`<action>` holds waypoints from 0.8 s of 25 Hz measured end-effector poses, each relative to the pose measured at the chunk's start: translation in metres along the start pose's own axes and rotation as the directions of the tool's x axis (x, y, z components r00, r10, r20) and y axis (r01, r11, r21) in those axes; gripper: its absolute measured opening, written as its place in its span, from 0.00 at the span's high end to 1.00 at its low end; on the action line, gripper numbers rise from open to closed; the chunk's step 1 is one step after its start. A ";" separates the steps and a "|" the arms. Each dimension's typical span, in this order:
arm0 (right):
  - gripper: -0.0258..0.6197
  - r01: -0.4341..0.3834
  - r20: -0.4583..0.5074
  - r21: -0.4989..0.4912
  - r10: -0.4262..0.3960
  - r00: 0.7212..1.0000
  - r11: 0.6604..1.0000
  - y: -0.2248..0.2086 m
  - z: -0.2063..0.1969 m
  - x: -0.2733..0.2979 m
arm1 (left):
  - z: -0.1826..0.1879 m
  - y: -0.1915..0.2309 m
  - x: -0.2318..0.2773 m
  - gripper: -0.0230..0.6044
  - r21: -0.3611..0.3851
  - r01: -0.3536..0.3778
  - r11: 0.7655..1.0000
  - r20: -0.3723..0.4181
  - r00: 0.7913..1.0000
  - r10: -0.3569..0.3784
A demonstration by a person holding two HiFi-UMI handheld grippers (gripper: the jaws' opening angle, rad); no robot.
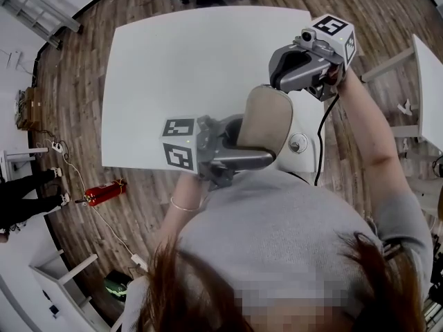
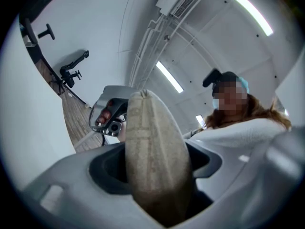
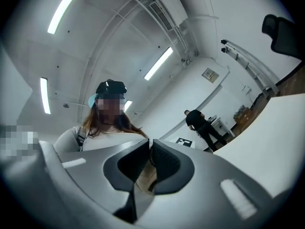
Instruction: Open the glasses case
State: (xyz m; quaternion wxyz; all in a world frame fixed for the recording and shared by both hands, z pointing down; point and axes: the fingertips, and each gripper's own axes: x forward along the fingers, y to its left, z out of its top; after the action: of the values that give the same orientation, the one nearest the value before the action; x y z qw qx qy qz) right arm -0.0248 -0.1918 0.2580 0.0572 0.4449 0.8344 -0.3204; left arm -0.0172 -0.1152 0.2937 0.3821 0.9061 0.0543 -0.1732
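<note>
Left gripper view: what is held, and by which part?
The glasses case, clamped at its near end by the left gripper.

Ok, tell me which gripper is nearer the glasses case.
Left. The left gripper clamps the glasses case between its jaws. The right gripper, jaws together, is just beyond the case's far end; whether it touches I cannot tell.

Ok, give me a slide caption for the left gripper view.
Left gripper clamping a beige oval fabric glasses case between its grey jaws.
</note>
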 end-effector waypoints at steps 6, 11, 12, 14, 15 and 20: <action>0.95 -0.117 -0.004 0.032 0.117 0.993 0.993 0.006 -0.004 0.002 | -0.006 -0.008 0.005 0.44 0.004 0.046 0.999 -0.037 0.998 -0.046; 0.95 -0.038 -0.046 -0.034 0.037 0.998 0.999 0.005 -0.004 0.000 | -0.011 -0.009 0.004 0.44 -0.005 0.047 0.999 -0.010 0.999 -0.047; 0.95 -0.017 -0.075 -0.045 0.014 0.997 0.999 0.006 -0.006 0.000 | -0.013 -0.008 0.004 0.44 -0.007 0.052 0.999 0.001 0.999 -0.052; 0.95 0.029 -0.134 -0.080 -0.040 0.990 0.996 0.007 -0.009 -0.001 | -0.015 -0.006 0.005 0.44 -0.018 0.058 0.998 0.020 0.998 -0.057; 0.95 0.052 -0.155 -0.097 -0.067 0.986 0.994 0.007 -0.010 -0.003 | -0.015 -0.005 0.005 0.44 -0.022 0.053 0.998 0.026 0.998 -0.052; 0.95 0.144 -0.170 -0.141 -0.167 0.971 0.980 0.008 -0.010 -0.015 | -0.008 0.002 0.003 0.45 -0.037 0.049 0.998 0.092 0.995 -0.045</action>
State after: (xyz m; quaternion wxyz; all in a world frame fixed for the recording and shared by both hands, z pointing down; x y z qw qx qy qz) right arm -0.0080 -0.1932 0.2672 -0.0159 0.4008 0.8871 -0.2282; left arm -0.0118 -0.1113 0.2989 0.3976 0.8881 0.0616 -0.2224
